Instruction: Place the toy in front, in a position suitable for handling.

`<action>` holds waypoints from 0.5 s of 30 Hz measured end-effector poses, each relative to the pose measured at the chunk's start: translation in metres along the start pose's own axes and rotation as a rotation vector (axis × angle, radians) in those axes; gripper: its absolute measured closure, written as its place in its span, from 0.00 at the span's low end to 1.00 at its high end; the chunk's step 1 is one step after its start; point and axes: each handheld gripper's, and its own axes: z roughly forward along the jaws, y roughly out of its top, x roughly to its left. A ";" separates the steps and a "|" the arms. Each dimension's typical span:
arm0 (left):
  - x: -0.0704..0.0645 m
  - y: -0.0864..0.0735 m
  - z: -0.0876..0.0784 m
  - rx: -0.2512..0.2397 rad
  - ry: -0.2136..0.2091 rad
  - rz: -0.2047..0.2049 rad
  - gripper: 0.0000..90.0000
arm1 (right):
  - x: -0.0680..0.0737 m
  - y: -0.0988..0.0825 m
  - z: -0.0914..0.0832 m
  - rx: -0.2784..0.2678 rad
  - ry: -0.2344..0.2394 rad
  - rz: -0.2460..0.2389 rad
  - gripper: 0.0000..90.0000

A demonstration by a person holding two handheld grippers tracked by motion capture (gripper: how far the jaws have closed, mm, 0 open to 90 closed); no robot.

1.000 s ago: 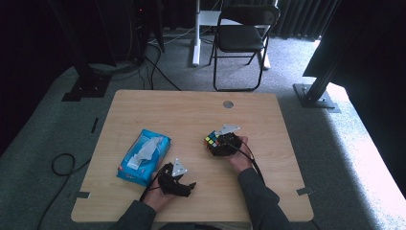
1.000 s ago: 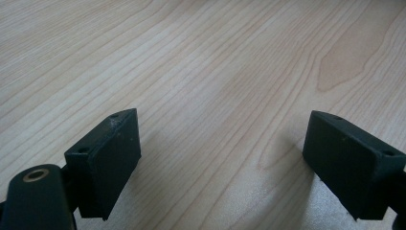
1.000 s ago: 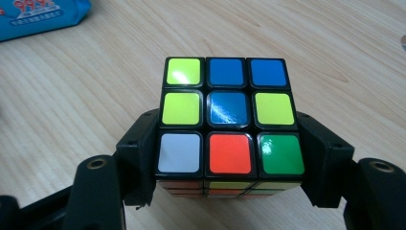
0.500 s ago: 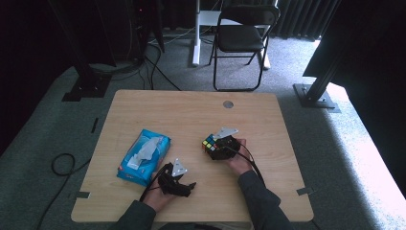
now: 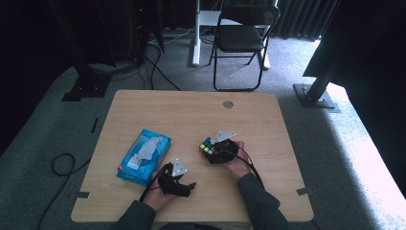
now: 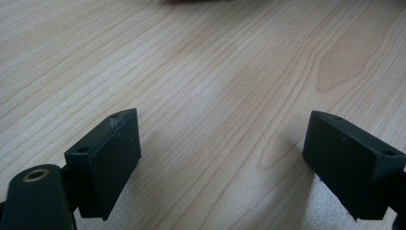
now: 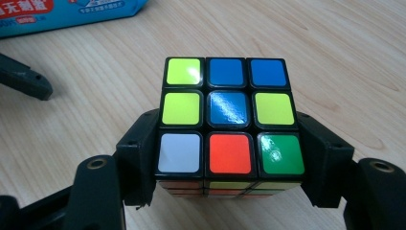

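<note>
My right gripper (image 7: 230,191) jaws clamp the cube (image 7: 229,115) by its near layer only; it could twist out. Left gripper (image 6: 225,163) released.

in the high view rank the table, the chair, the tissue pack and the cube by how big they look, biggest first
1. Light wooden table, largest by far.
2. Black folding chair; it stands farther from the camera, so it looks smaller than it is.
3. Blue tissue pack.
4. Multicoloured puzzle cube, smallest, partly hidden between the right tongs.
</note>
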 end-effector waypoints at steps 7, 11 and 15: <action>0.000 0.000 0.000 0.000 0.001 0.000 0.14 | 0.004 -0.002 -0.001 -0.001 0.009 -0.013 0.38; 0.000 0.000 0.000 0.000 0.001 0.002 0.14 | 0.005 -0.002 -0.001 -0.002 0.017 -0.019 0.38; 0.000 0.000 0.000 0.000 0.001 0.002 0.14 | 0.007 -0.002 -0.001 0.001 0.024 -0.027 0.38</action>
